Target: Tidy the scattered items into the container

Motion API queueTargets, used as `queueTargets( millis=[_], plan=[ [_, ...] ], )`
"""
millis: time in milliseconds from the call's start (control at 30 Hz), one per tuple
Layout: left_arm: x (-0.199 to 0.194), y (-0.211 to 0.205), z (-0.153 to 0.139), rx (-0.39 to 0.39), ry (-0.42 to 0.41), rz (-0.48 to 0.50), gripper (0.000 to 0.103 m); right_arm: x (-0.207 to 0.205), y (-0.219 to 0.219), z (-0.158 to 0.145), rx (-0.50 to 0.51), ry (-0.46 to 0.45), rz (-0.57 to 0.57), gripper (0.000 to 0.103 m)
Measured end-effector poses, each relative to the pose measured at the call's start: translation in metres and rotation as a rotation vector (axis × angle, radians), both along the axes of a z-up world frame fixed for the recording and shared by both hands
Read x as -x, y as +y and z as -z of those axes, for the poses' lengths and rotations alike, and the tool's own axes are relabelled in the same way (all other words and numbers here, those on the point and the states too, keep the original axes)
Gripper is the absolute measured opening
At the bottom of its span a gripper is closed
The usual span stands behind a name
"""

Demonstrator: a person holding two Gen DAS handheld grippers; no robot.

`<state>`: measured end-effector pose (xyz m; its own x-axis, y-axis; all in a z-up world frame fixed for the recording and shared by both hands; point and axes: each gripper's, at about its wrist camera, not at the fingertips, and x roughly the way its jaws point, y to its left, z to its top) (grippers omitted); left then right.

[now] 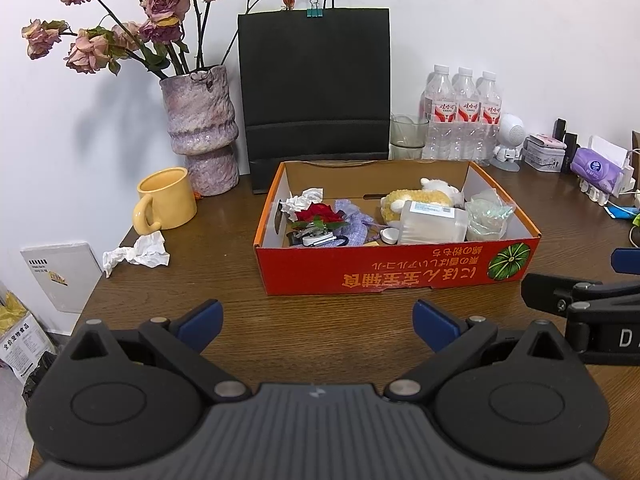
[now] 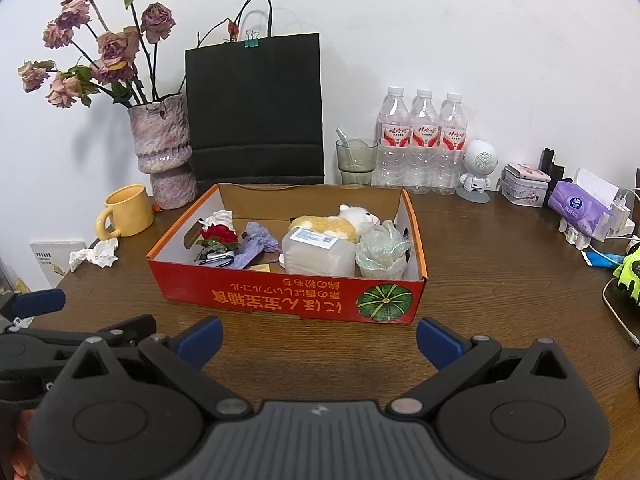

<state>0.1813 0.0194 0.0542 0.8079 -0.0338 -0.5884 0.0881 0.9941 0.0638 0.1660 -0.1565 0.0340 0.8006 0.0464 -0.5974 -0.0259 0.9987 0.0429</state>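
A red cardboard box stands on the brown table. It holds a plush toy, a translucent plastic container, a red flower, purple cloth, crumpled paper and a wrapped cup. A crumpled white tissue lies on the table left of the box. My left gripper is open and empty in front of the box. My right gripper is open and empty, also in front of the box.
A yellow mug and a vase of dried roses stand at the back left. A black paper bag, a glass, water bottles, a small robot figure, a tin and tissue packs line the back and right.
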Motion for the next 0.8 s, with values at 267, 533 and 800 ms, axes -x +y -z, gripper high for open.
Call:
queueTargets(
  millis=[267,533,800],
  plan=[
    [-0.0005,-0.0013,0.0002,0.008,0.006,-0.003,0.103,0.0001,-0.0002,0.0,0.0,-0.001,-0.002,0.103],
    [-0.0004,-0.002,0.0004,0.006,0.009,-0.006,0.103,-0.0008,-0.003,0.0007,-0.002,0.001,0.001,0.103],
    [0.0001,-0.0024,0.0004,0.007,0.009,-0.009,0.103,-0.0001,-0.0019,0.0011,-0.005,0.001,0.001,0.103]
  ],
)
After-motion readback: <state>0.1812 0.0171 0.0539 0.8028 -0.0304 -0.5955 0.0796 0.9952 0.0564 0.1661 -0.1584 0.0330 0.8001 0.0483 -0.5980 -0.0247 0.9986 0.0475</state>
